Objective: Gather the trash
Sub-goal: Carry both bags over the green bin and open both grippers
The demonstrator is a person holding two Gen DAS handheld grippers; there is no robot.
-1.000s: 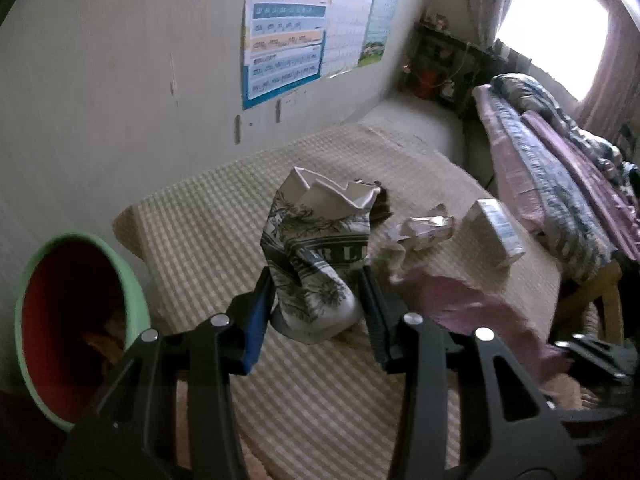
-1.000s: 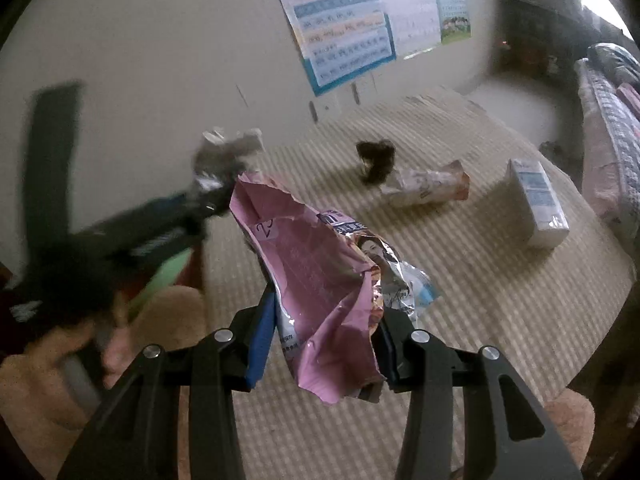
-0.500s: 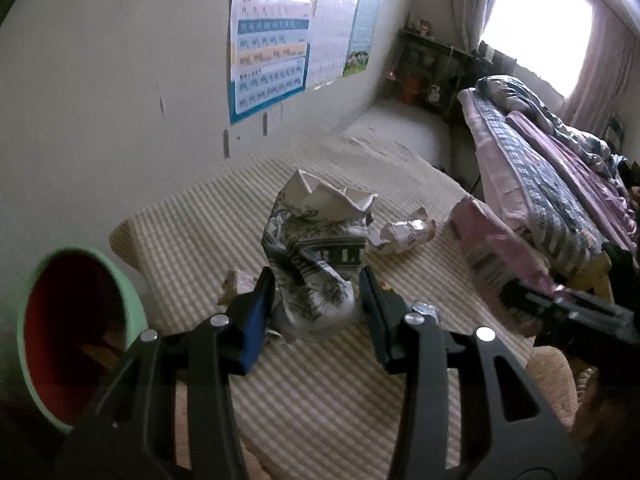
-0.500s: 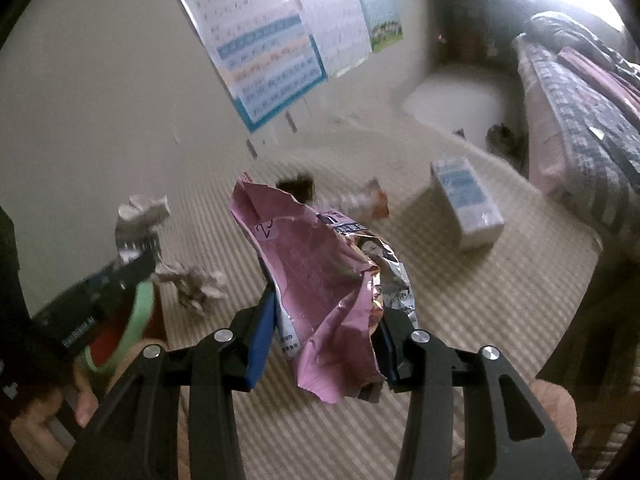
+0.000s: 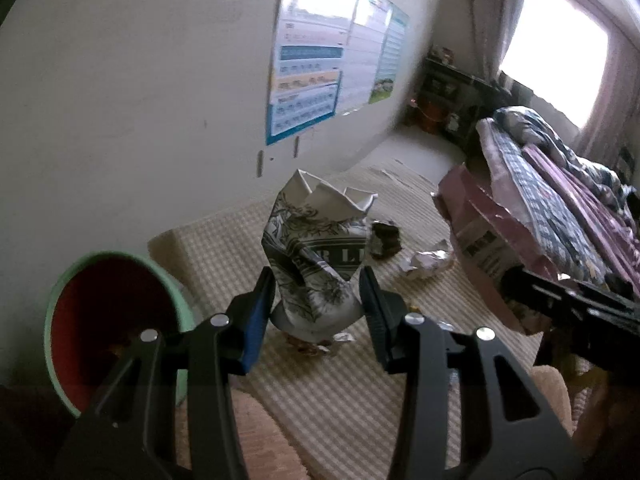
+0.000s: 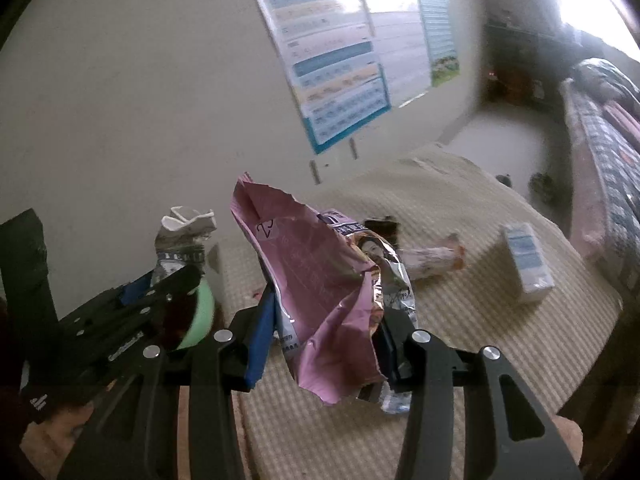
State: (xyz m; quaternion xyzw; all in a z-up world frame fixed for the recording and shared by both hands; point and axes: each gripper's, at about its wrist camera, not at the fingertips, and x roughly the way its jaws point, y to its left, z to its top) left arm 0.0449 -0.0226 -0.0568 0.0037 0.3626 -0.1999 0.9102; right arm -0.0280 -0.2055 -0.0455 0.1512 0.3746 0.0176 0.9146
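Observation:
My left gripper [image 5: 316, 300] is shut on a crushed white paper cup with dark print [image 5: 316, 256], held above the beige checked cloth. A green bin with a red inside [image 5: 108, 320] stands low at its left. My right gripper [image 6: 328, 328] is shut on a crumpled pink snack bag [image 6: 320, 292], also lifted. The right wrist view shows the left gripper [image 6: 160, 284] with the cup [image 6: 180, 240] over the bin [image 6: 200, 312]. The pink bag [image 5: 492, 248] shows at the right of the left wrist view.
On the cloth-covered table [image 6: 460, 340] lie a dark wrapper [image 6: 382, 228], a pale wrapper with orange ends [image 6: 432, 260] and a white and blue carton [image 6: 528, 260]. Small scraps [image 5: 316, 344] lie under the cup. A wall with posters [image 6: 340, 60] is behind, a bed [image 5: 560, 184] at right.
Both grippers have swung left toward the green bin, still holding the cup and the pink bag. The left gripper has risen, and the cup now hangs close beside the bin's rim.

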